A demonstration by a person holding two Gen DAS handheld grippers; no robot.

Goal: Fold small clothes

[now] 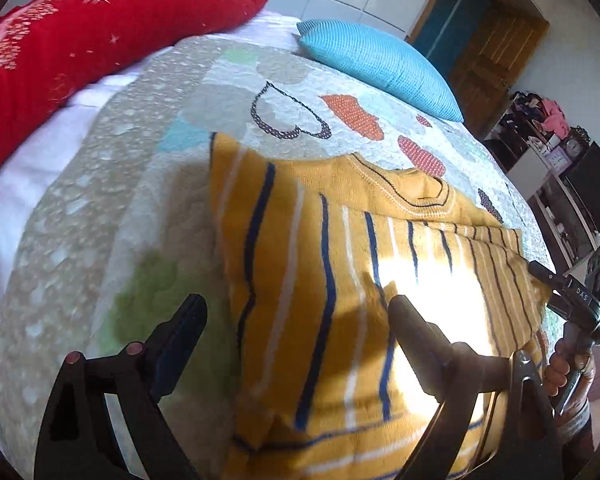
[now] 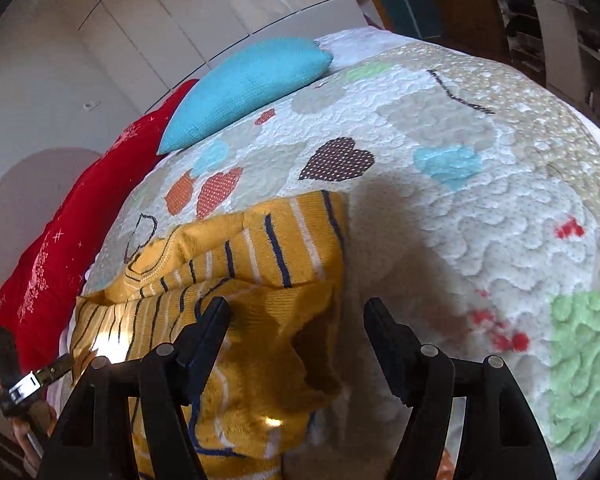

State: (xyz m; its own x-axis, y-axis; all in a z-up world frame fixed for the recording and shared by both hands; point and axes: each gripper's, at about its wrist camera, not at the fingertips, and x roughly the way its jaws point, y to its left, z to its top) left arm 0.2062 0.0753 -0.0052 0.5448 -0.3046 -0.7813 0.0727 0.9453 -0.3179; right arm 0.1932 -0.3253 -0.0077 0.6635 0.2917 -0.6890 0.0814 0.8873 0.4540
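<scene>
In the left wrist view, the left gripper (image 1: 296,312) is hovering with its jaws spread wide and nothing between them, one finger over the quilt (image 1: 112,208) and the other over the striped yellow sweater (image 1: 308,248), which is lying partly folded on the bed with its collar pointing toward the blue pillow (image 1: 380,64). A red pillow (image 1: 100,24) is resting at the far left edge, and a wooden door (image 1: 488,44) is showing behind the bed. At the sweater's right edge the right gripper (image 1: 560,288) is appearing, though from here I cannot tell how its jaws stand. In the right wrist view, the right gripper (image 2: 296,320) is standing parted and holding nothing, its left finger over the sweater's (image 2: 252,280) folded cloth and its right finger above the bare quilt (image 2: 480,200). The blue pillow (image 2: 248,84) and red pillow (image 2: 76,240) are lying along the far side.
</scene>
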